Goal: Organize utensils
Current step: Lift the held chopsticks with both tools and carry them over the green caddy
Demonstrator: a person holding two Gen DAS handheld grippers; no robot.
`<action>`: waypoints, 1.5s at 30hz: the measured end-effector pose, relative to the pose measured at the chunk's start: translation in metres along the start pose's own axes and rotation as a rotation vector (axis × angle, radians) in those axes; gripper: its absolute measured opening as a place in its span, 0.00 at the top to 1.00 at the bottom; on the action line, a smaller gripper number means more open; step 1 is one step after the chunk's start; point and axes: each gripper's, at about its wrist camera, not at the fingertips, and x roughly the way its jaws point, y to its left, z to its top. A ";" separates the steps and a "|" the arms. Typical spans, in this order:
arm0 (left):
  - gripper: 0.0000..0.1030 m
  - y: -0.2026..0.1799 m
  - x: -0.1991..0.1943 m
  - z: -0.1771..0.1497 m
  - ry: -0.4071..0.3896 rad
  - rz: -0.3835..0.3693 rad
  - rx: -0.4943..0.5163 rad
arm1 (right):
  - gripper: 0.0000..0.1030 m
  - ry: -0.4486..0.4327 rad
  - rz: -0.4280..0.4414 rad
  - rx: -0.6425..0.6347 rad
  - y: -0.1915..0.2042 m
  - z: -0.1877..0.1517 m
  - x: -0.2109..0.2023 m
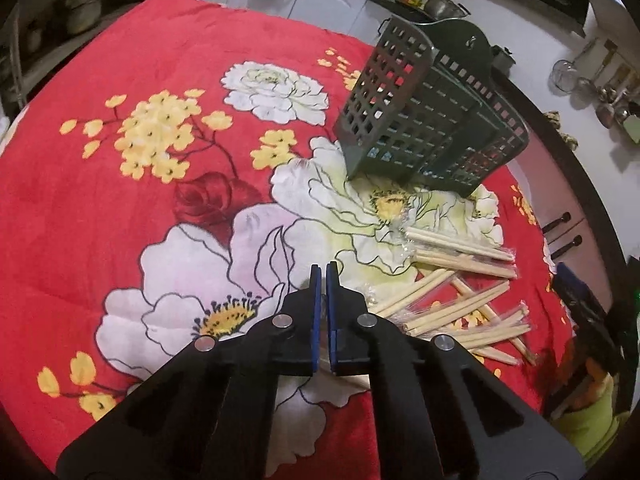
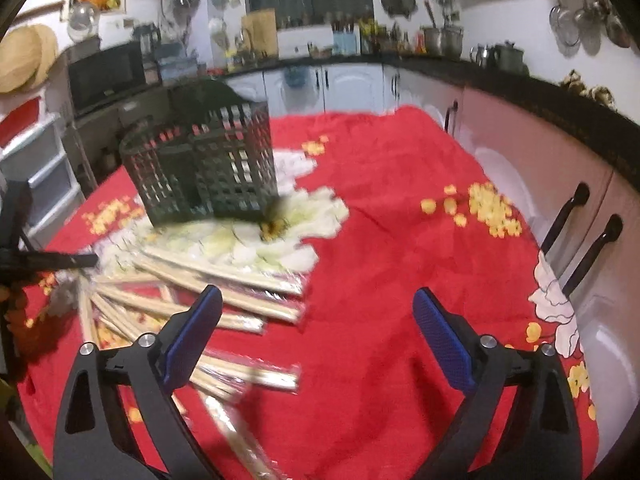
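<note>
Chopsticks [image 1: 460, 280] in clear wrappers lie scattered on the red flowered cloth [image 1: 120, 208], just in front of the dark green perforated utensil holder [image 1: 424, 120], which stands tilted on a white flower print; your left gripper [image 1: 323, 280] hovers beside the pile, its blue pads together with nothing between them; your right gripper [image 2: 316, 312] hangs over the pile's edge, jaws wide apart and empty; kitchen cabinets [image 2: 344, 84] stand beyond.
</note>
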 end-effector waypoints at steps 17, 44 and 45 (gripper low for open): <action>0.99 -0.006 -0.013 0.027 -0.089 -0.036 0.029 | 0.97 0.170 0.198 0.144 -0.019 0.002 0.050; 1.00 -0.079 -0.083 0.057 -0.319 -0.121 0.167 | 0.99 -0.287 0.174 -0.183 0.033 0.075 -0.077; 1.00 -0.083 -0.084 0.058 -0.325 -0.126 0.176 | 0.99 -0.298 0.176 -0.192 0.035 0.077 -0.080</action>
